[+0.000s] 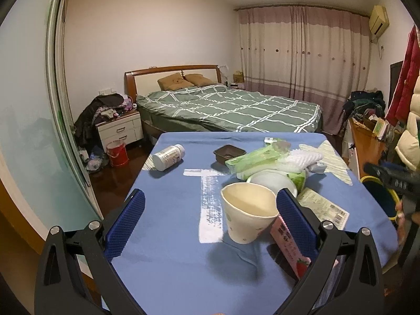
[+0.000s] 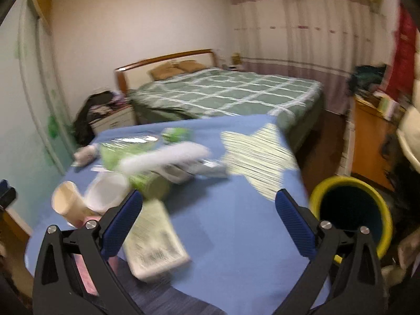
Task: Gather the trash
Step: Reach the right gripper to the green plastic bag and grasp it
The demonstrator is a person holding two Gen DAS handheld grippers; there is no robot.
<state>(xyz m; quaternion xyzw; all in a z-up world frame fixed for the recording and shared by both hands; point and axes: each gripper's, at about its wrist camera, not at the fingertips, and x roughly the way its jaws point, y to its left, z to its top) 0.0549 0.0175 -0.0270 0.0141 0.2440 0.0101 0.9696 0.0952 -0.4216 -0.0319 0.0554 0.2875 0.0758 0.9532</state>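
Note:
Trash lies on a table with a blue cloth (image 1: 170, 236). A crumpled paper cup (image 1: 248, 214) stands between the fingers of my open left gripper (image 1: 208, 220), untouched. A pink carton (image 1: 290, 246) lies by its right finger. Behind are a white lid (image 1: 273, 181), green wrappers (image 1: 252, 158), a brown tray (image 1: 229, 153), a white bottle (image 1: 168, 157) and a printed packet (image 1: 324, 204). My right gripper (image 2: 208, 223) is open and empty above the table; the packet (image 2: 155, 241) lies by its left finger. A yellow-rimmed bin (image 2: 351, 210) stands at the table's right edge. The right view is blurred.
A bed with a green checked cover (image 1: 231, 107) stands behind the table. A nightstand piled with clothes (image 1: 118, 126) and a red bucket (image 1: 117, 153) are at the left. A wooden desk with clutter (image 1: 367, 141) is at the right.

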